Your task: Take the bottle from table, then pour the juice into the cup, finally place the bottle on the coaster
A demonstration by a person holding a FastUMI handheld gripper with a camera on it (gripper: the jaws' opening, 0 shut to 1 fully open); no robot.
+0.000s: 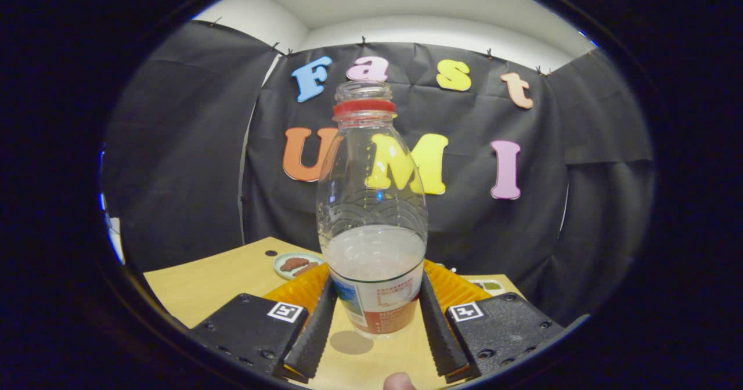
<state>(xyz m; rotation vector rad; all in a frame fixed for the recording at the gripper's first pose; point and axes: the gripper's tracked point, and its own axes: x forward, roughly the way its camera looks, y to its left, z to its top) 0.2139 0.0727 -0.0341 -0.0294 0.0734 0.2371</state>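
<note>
No legible text on bottle label (pixel 380 306)

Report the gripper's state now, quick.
Gripper: shut on the bottle, one finger pressing each side of its lower body; bottle upright.

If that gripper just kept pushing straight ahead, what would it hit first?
Nothing new, really: the bottle already sits between the gripper fingers, which appear to press its sides. Pushed on, the bottle would probably reach the orange ridged thing just behind it, though depth is unclear.

bottle (pixel 371 204) hiding the orange tray (pixel 296 294) middle — food on small plate (pixel 297 264) too small to tell
</note>
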